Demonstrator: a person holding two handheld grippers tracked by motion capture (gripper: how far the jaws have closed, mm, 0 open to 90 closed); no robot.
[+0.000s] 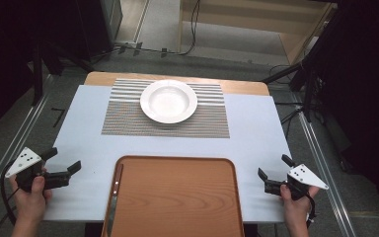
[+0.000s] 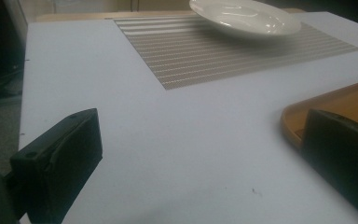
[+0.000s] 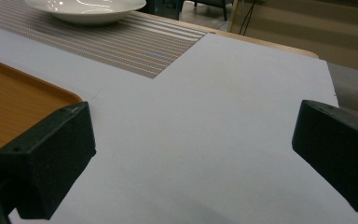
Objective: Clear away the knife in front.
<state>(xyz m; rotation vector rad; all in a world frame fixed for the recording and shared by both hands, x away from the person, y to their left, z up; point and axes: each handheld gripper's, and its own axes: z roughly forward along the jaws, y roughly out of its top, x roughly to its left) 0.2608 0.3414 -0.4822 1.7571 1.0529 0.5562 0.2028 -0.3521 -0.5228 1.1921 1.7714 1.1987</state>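
A white deep plate rests on a striped grey placemat at the far middle of the table. A brown wooden tray lies at the near edge, and a knife lies along its left side. My left gripper is held low over the table, left of the tray, open and holding nothing. My right gripper is to the right of the tray, also open and holding nothing. The left gripper view has the plate, the placemat and a tray corner ahead of the wide-apart jaws.
A pale sheet covers the table, with bare wood along the far edge. In the right gripper view the plate and the placemat lie far left, and the tray is at the left. Metal rails, cables and dark stands surround the table.
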